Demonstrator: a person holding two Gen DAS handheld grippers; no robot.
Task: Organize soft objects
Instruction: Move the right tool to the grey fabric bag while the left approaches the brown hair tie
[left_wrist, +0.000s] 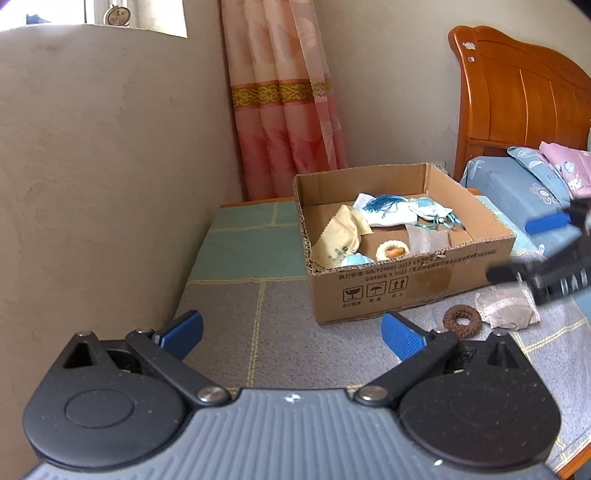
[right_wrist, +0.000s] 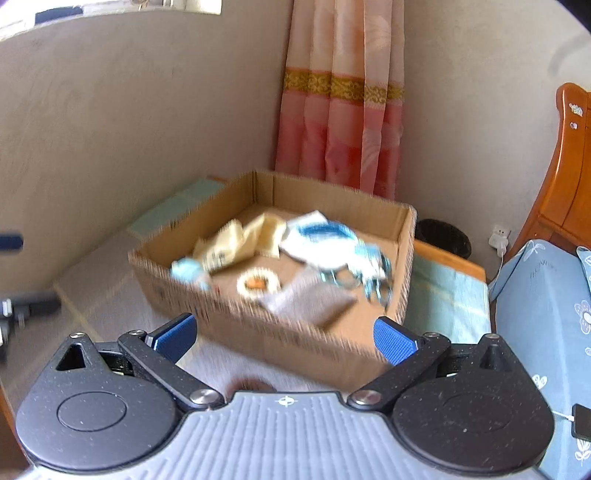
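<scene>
Cardboard box (left_wrist: 402, 273) sits open-topped on the patchwork bedspread (left_wrist: 236, 291), near the corner by the curtain (left_wrist: 284, 110). Inside the box: cream cloth pouch (left_wrist: 341, 236) at its left side, white-and-blue tasselled pouch (left_wrist: 384, 208) toward the back, grey cloth (left_wrist: 428, 238) at the right front, a white ring with an orange centre (left_wrist: 392, 250) near the front wall, and a pale blue item (left_wrist: 354, 260) in the front left corner. Outside the box, just right of its front corner on the bedspread: brown scrunchie (left_wrist: 461, 321), and beside that a grey-beige pouch (left_wrist: 508, 308). Left gripper (left_wrist: 291, 334) has jaws spread wide, nothing between the blue pads (left_wrist: 400, 336), touching nothing, hovering over the bedspread in front of the box. Right gripper (right_wrist: 284, 336) also fully spread, nothing held; its view is motion-blurred, looking down over the box's front wall with box contents ahead. In the left wrist view the right gripper shows at the right edge, above the grey-beige pouch, not visibly touching it. A brown blurred shape at the bottom of the right wrist view, just in front of the box, may be the scrunchie; cannot tell. Right of the box: blue floral pillow (left_wrist: 524, 192) and wooden headboard (left_wrist: 524, 92). Behind the box in the right wrist view: a dark bin (right_wrist: 445, 238).
</scene>
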